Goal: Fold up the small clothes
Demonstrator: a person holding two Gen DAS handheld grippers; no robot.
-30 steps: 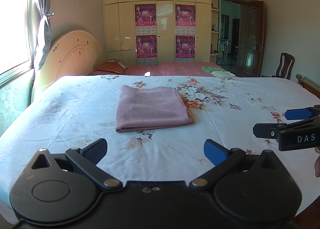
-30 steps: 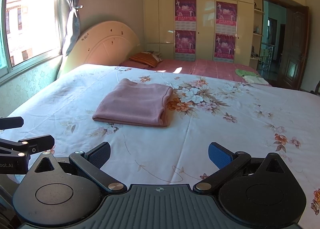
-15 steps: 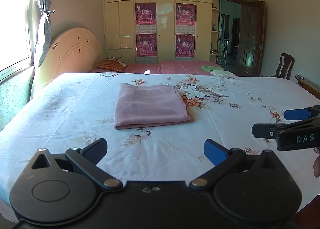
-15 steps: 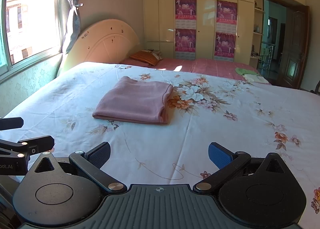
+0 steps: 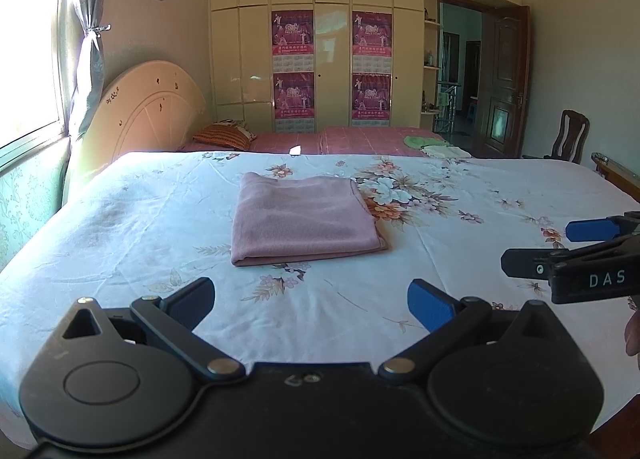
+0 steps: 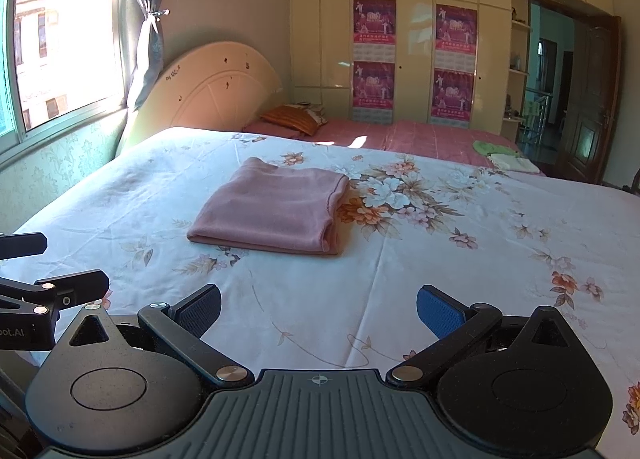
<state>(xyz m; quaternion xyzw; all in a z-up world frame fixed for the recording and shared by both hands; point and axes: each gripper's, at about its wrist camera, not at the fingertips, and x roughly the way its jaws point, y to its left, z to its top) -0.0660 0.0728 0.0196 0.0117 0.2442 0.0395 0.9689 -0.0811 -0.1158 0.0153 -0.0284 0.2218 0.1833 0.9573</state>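
While both grippers hover level, we note left gripper (image 5: 310, 301) and right gripper (image 6: 318, 309) fingers apart, empty; folded pink garment (image 5: 302, 219) lies mid-bed (image 5: 120, 219), its underside probably hidden.

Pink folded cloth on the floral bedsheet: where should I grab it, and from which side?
Grip the pink folded cloth at its right edge, where the stacked layers show a rounded fold. Probably come in low from the right with the open right gripper, pinching all the layers together.
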